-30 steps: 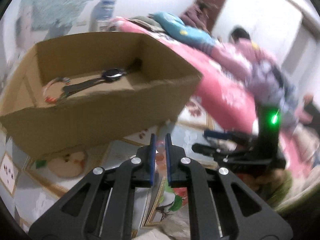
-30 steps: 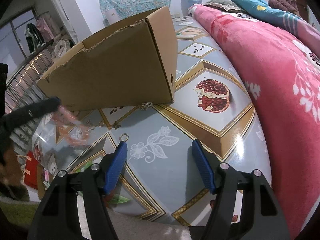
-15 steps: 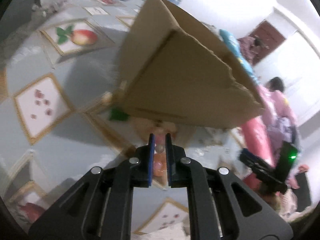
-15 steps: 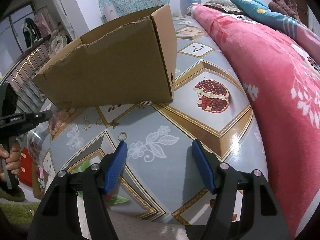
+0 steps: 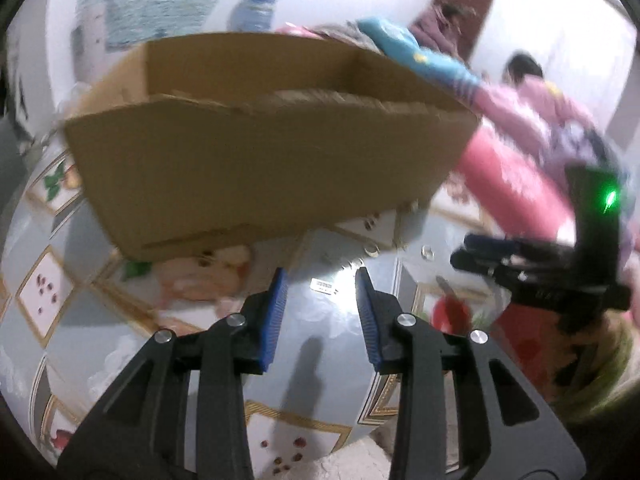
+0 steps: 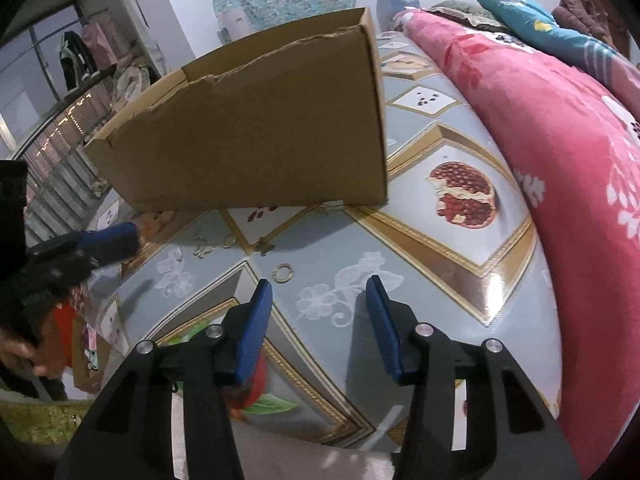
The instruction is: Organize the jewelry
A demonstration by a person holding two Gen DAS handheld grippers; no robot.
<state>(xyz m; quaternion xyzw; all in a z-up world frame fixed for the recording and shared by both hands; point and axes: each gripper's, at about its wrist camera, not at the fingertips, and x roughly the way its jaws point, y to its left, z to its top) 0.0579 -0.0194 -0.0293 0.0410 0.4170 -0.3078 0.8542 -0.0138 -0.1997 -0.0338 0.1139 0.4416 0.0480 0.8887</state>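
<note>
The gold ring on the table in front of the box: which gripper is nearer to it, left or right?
Right. The right gripper hovers open just short of the gold ring. The left gripper is off to the side, near the cardboard box.

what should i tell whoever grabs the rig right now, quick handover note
Left gripper: open and empty, its jaws have just been opening, low over the table near the cardboard box.
Right gripper: open and empty, its jaws have just been closing, just short of the gold ring.
Other small pieces lie on the table in front of the box.
Done: cannot tell, the box's inside is hidden now.
Left: pick up the ring and the loose pieces, probably into the box.
</note>
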